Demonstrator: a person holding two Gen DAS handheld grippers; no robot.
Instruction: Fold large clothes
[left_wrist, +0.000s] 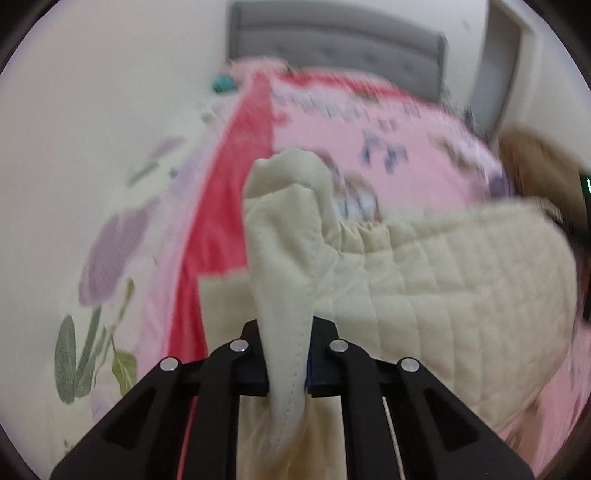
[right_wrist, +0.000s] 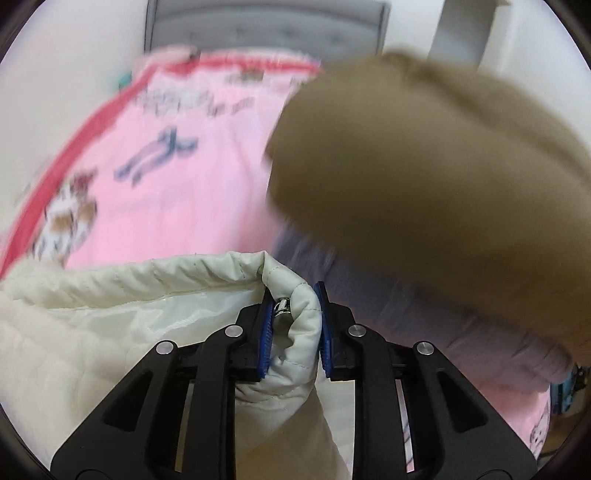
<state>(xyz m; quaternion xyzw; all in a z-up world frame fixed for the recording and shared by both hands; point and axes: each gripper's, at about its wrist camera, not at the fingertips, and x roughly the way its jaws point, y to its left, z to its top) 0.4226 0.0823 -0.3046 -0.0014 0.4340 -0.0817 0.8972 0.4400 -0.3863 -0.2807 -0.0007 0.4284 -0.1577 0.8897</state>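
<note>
The left claw (left_wrist: 287, 363) is clamped on a narrow, stitched edge of a cream quilted jacket (left_wrist: 424, 280), the fabric rising in a bunched peak above the pinch, a grip that looks meant to lift one side clear of the bed. The right claw (right_wrist: 297, 332) is closed on a rolled, padded edge of the same jacket (right_wrist: 110, 325), its blue pads (right_wrist: 266, 339) pressing a fold where a small metal fitting, possibly a snap, shows. With the two grips on separate edges, the garment hangs spread between them, apparently so it can be laid flat for folding. Below lies a pink printed blanket (left_wrist: 388, 166) with a red border (left_wrist: 221, 229). A blurred tan garment (right_wrist: 443, 177) rests to the right, and a grey headboard (left_wrist: 332, 48) stands behind.
</note>
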